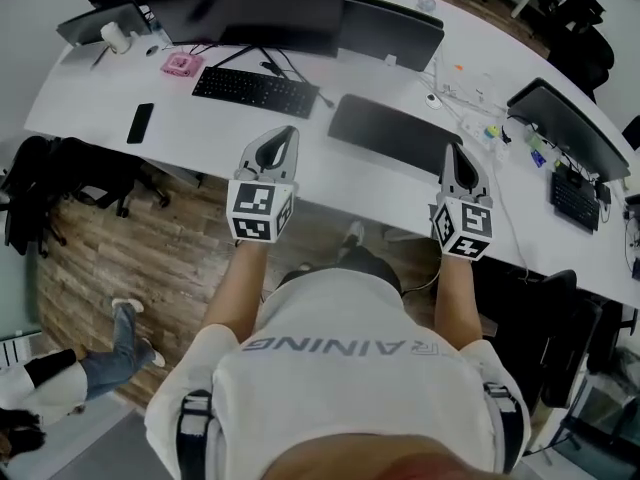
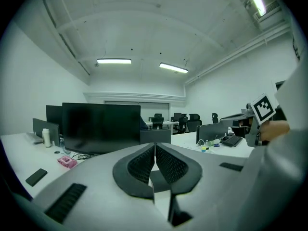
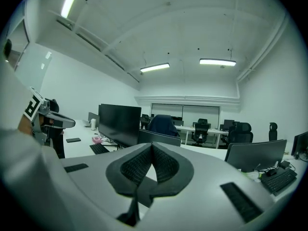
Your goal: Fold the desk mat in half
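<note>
The desk mat (image 1: 396, 134) is a dark grey rectangle that lies flat and unfolded on the white desk (image 1: 190, 128), near its front edge. My left gripper (image 1: 287, 134) hovers at the desk's front edge, left of the mat and not touching it, jaws shut with nothing between them. My right gripper (image 1: 453, 152) hangs just off the mat's near right corner, also shut and empty. Each gripper view shows closed ribbed pads, left (image 2: 155, 150) and right (image 3: 151, 149), pointing level across the office. From the left gripper view I see the right gripper's marker cube (image 2: 263, 107).
A black keyboard (image 1: 255, 91), a big monitor (image 1: 250, 8), a pink object (image 1: 181, 64) and a phone (image 1: 140, 122) sit left of the mat. Cables and small items (image 1: 470, 108) lie to its right, beside another keyboard (image 1: 575, 198). A second dark panel (image 1: 392, 30) stands behind.
</note>
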Demonstrator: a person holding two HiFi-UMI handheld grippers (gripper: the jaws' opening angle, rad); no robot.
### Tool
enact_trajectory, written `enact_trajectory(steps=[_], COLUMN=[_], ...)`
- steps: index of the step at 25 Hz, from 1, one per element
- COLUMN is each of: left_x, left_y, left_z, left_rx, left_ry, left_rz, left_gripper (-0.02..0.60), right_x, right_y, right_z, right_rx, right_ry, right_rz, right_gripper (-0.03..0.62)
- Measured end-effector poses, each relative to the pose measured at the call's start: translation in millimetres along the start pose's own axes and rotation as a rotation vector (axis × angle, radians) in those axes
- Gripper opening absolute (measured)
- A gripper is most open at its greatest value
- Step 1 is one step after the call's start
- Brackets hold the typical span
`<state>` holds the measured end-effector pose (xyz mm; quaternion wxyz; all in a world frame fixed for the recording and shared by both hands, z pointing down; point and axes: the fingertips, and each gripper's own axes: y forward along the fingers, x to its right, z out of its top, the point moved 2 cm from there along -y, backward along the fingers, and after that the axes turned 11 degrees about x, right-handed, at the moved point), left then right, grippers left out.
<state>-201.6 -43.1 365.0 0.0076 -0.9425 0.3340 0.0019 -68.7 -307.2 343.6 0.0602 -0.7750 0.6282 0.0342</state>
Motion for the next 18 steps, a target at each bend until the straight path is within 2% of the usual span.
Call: enact_trajectory(steps=[8, 18], left_x=[13, 21], left_y=[-20, -28], left_z=[5, 9], left_rx=[0.011, 0.026], left_ry=[-0.001, 0.008], left_rz=[-0.023, -0.057], left_gripper=[0.037, 0.037], right_x=[-8, -25], right_y=[-26, -38], right_z=[12, 16], right_rx=[0.026, 0.028], right_ry=[-0.004, -0.028], right_rz=[-0.005, 0.029], right_gripper=[0.023, 0.023])
